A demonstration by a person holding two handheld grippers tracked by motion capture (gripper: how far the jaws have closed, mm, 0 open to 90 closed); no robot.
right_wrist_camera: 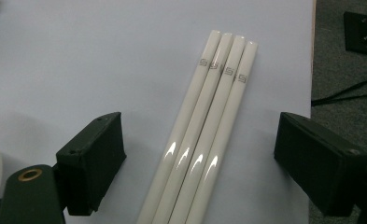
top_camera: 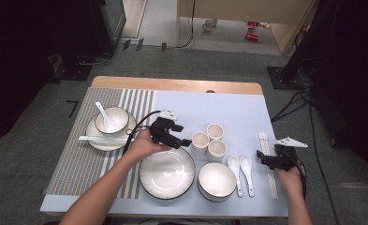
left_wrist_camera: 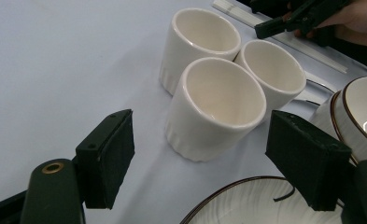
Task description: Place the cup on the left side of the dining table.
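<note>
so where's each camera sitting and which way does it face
high view: above the person's side, looking forward and down on the table; both forearms show.
left gripper view: rides the left gripper, facing three cups between open fingers.
right gripper view: rides the right gripper, facing down at chopsticks.
Shared: cups and chopsticks also appear in the high view.

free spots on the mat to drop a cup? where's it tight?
Bare blue mat runs along the far edge, behind the three cups. More bare mat lies left of the cups, beyond the left gripper. The near side is tight: plate, bowl, spoons, chopsticks.
</note>
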